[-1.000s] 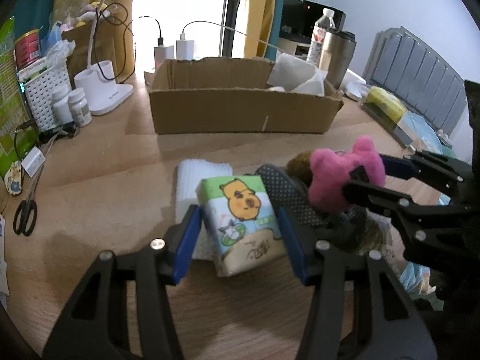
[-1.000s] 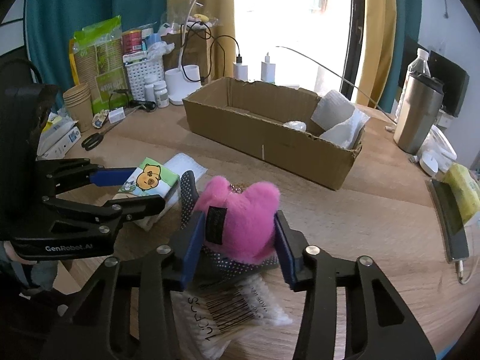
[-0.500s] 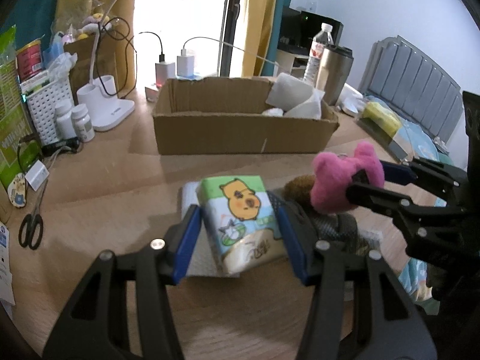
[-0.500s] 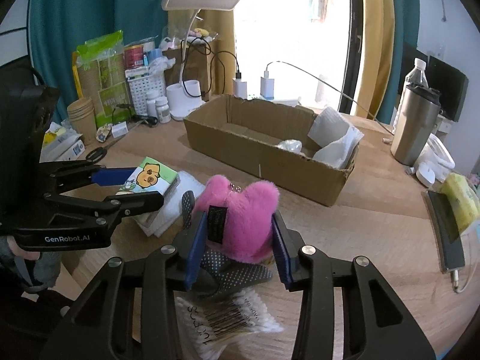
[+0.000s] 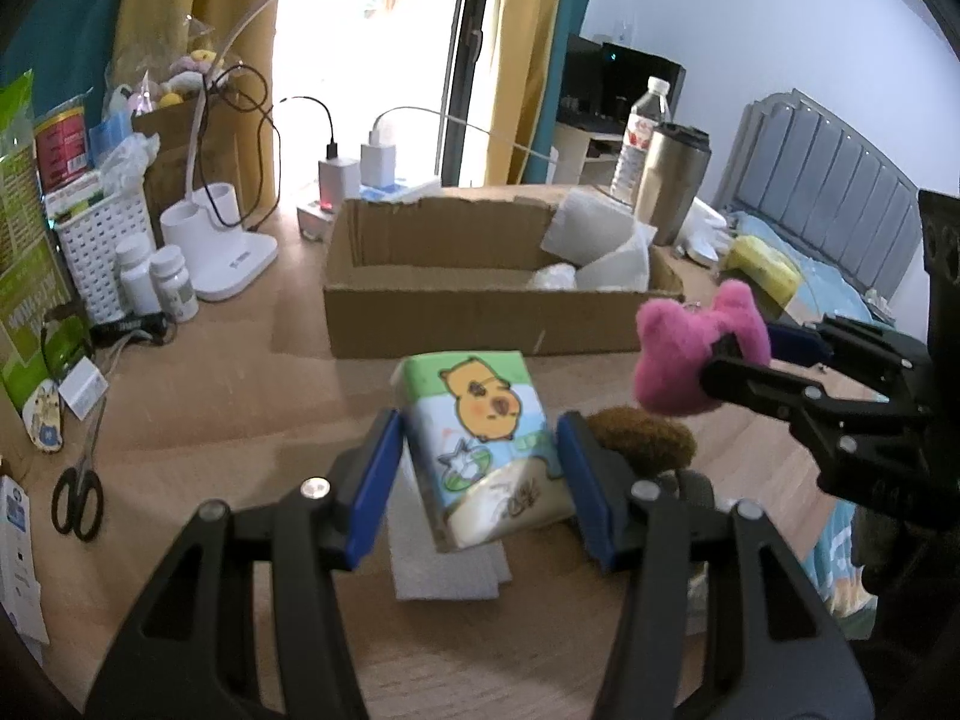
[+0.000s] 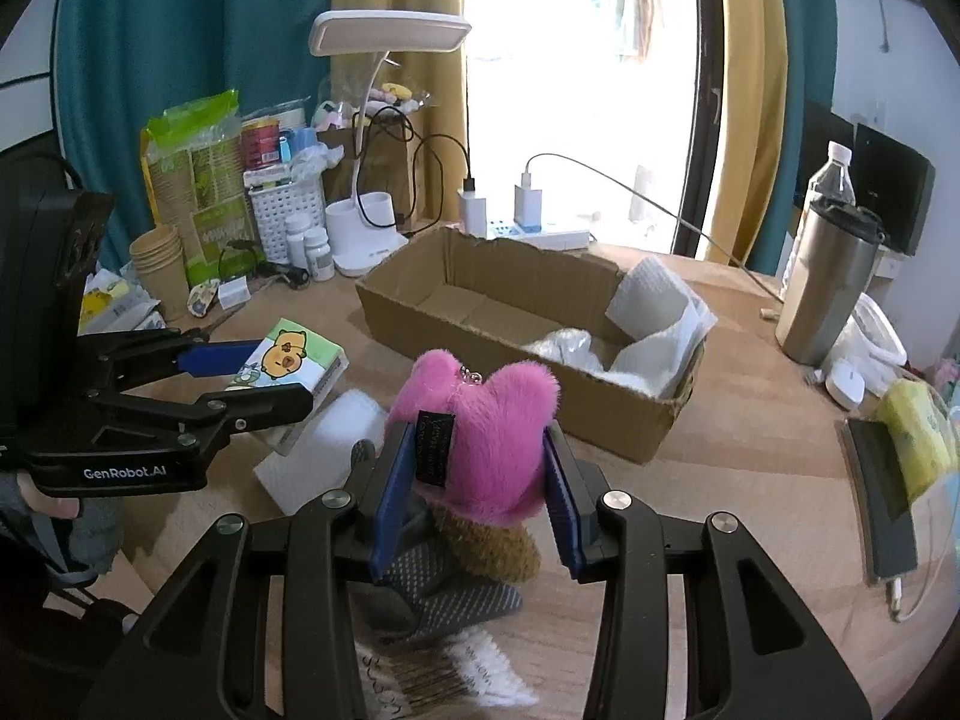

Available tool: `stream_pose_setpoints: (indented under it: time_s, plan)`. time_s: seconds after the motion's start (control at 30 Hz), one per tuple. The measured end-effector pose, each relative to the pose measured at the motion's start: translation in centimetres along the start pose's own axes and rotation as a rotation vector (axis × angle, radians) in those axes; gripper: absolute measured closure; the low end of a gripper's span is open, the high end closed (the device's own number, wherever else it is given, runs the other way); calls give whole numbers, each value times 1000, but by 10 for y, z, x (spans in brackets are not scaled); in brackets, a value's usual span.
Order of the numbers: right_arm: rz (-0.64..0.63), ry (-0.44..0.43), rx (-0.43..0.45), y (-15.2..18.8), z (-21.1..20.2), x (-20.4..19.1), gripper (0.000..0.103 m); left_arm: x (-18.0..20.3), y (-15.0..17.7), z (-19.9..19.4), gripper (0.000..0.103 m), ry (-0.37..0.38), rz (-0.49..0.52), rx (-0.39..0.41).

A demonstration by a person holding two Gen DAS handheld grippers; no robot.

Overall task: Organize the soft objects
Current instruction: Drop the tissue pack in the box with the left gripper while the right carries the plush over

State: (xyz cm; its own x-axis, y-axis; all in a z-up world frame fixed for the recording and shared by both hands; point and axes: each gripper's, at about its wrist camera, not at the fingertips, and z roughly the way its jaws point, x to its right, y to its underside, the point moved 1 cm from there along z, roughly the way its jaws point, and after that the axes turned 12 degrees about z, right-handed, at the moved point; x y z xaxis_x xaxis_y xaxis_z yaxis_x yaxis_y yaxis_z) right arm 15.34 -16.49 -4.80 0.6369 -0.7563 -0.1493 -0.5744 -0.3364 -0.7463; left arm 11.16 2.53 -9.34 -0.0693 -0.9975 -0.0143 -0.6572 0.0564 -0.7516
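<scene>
1. Above the wooden bench (image 5: 198, 396), both tongs are loaded and clear of the surface
2. Left tongs (image 5: 480, 468) clamped on a tissue pack (image 5: 486, 444) with a capybara print; blue pads press both its sides, pack tilted, lower end toward the camera
3. In the right wrist view the same tissue pack (image 6: 288, 360) sits at left, held in the air over a white foam sheet (image 6: 324, 456) that lies flat on the bench
4. Right tongs (image 6: 480, 480) clamped on a pink plush (image 6: 480, 420); black tag hangs on its left side, small metal ring on top
5. A brown plush (image 6: 492, 540) lies on the bench just under the pink one; whether the two touch, can't tell
6. Grey dotted fabric piece (image 6: 444, 588) lies below the brown plush, partly under it; a pack of cotton swabs (image 6: 444, 672) at the frame bottom, near the tongs' base
7. Cardboard box (image 6: 516, 372) stands open beyond both tongs; white paper rolls (image 6: 648, 300) and a crumpled clear wrap (image 6: 564, 348) sit in its right end, left end bare
8. Steel tumbler (image 6: 822, 282) and a water bottle (image 6: 828, 180) stand right of the box; desk lamp (image 6: 384, 120), white basket (image 6: 276, 216) and scissors (image 5: 78, 492) on the left side
</scene>
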Motion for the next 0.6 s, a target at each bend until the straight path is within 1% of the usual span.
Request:
stream_pose_setpoints:
  time_s: [0.3, 0.6]
  plan:
    - [-2, -4, 9, -16, 9, 4, 59, -8, -14, 5, 48, -4, 2, 11]
    - [-2, -11, -3, -27, 25, 8, 59, -20, -27, 14, 48, -11, 4, 20]
